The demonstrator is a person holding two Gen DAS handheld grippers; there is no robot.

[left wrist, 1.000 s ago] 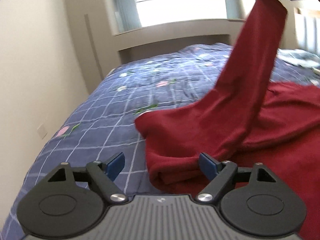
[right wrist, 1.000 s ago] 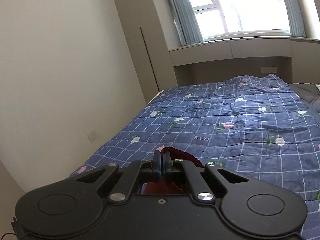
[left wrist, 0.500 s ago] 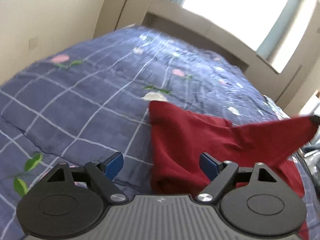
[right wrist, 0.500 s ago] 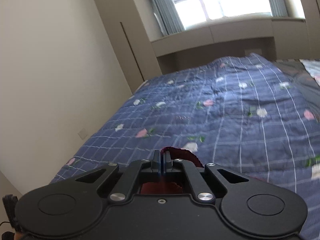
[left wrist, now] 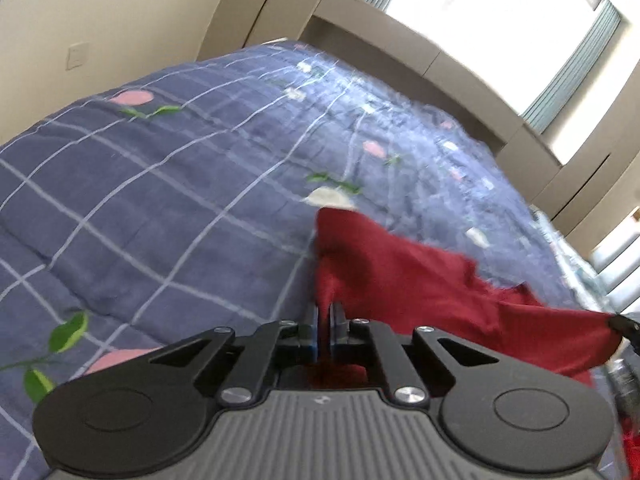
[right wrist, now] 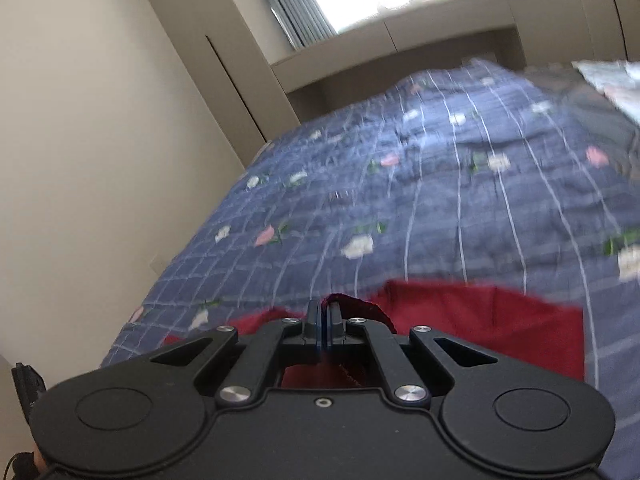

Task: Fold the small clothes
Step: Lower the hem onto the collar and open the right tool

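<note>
A dark red garment [left wrist: 420,280] lies on the blue checked quilt [left wrist: 160,200], stretched out toward the right. My left gripper [left wrist: 324,314] is at the garment's near left edge; its jaws are closing and the blue pads press on a fold of the red cloth. In the left wrist view the right gripper [left wrist: 623,323] holds the garment's far right corner, low over the bed. The right wrist view shows the right gripper [right wrist: 323,314] shut on a hemmed red edge, with the rest of the garment [right wrist: 500,320] spread on the quilt [right wrist: 440,184] beyond.
A cream wall [right wrist: 100,140] runs along the bed's left side. A window ledge with cabinets [right wrist: 400,52] stands past the bed's far end. A pale patterned cloth [right wrist: 612,80] lies at the far right of the bed.
The left gripper rolled, moved onto the garment's edge and went from open to shut on it. The right gripper came down with its corner, so the raised cloth now hangs low.
</note>
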